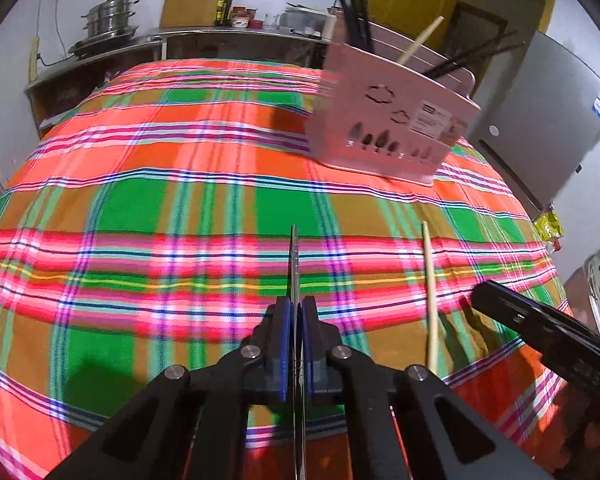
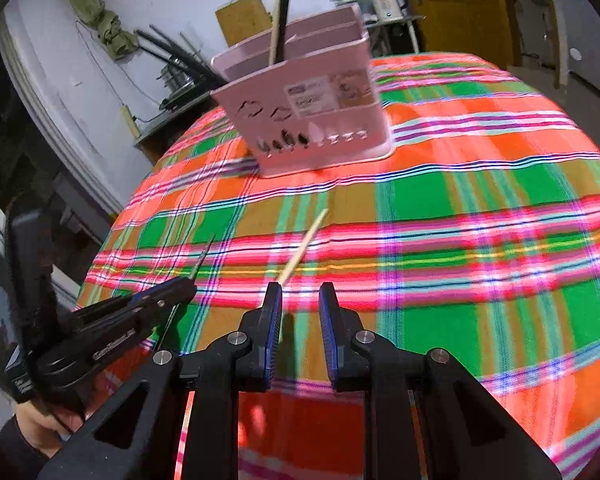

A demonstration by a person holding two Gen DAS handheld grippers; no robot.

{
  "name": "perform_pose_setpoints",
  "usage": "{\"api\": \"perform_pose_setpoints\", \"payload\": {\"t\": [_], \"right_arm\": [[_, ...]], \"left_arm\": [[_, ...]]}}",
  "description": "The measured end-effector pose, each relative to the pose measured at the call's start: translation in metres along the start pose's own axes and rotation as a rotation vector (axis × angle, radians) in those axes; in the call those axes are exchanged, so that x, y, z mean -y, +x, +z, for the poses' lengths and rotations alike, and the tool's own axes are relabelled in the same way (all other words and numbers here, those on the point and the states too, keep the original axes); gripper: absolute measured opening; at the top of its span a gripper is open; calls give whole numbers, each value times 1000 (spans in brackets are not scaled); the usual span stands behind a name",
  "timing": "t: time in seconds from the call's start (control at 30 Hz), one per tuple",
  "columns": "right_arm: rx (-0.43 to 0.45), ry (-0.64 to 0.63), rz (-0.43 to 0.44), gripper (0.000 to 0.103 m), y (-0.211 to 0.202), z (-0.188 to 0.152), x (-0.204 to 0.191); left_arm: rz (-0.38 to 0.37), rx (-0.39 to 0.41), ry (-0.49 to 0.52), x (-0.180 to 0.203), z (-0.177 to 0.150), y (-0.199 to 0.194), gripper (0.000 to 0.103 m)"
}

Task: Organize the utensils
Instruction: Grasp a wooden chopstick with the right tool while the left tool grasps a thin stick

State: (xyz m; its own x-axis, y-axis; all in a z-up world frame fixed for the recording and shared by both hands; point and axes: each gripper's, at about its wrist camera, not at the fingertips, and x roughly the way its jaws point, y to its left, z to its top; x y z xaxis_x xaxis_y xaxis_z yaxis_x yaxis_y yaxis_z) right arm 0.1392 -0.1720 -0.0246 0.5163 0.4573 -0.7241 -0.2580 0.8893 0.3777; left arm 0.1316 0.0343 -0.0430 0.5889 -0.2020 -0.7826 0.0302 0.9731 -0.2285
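- The left gripper (image 1: 295,322) has its two blue pads pressed together on a thin dark chopstick (image 1: 294,264). The stick runs straight on from the pads toward 12 o'clock in the left wrist view, with its tip over the cloth.
- The right gripper (image 2: 300,300) is partly open and holds nothing. Its jaws stand apart with bare cloth between them.
- A pale wooden chopstick (image 2: 302,250) lies flat on the plaid tablecloth (image 2: 480,208). In the right wrist view its near end is just by the left pad, and its long line points away toward 1 o'clock, so it is a bit to the left of the gap.
- The right gripper is nearer to this wooden stick. The left one is busy with the dark stick.
- The next grab likely turns on this: the right jaws must slide a little left to get the stick between them.
- The pink holder (image 2: 312,116) stands upright farther off, at 12 o'clock from the right gripper and at 1 o'clock from the left one.
- The count: one dark stick held, one wooden stick on the cloth, one pink holder.
- Inside the holder are one wooden stick and some dark ones, too blurred to count.
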Motion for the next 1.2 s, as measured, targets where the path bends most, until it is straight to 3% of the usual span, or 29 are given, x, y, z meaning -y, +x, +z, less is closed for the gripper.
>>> {"api": "perform_pose_setpoints", "payload": {"t": [0.23,0.53,0.73,0.97,1.2], "right_arm": [[-65,-7,-37,20,38,15,-5],[-120,-89,-22,20,64,33,-30],[-148,-137,-36,19,70,36,-39],[-178,-167,-71,10,76,42,-43],[-173,-118,-28,6,69,42,-33]], "left_arm": [[-49,-30,-28,-15,7,2,6],[-22,-49,21,-10,24,15,6],[17,-53,54,-5,30,21,6],[46,-69,120,2,36,27,6],[24,-90,85,-3,43,28,5]]}}
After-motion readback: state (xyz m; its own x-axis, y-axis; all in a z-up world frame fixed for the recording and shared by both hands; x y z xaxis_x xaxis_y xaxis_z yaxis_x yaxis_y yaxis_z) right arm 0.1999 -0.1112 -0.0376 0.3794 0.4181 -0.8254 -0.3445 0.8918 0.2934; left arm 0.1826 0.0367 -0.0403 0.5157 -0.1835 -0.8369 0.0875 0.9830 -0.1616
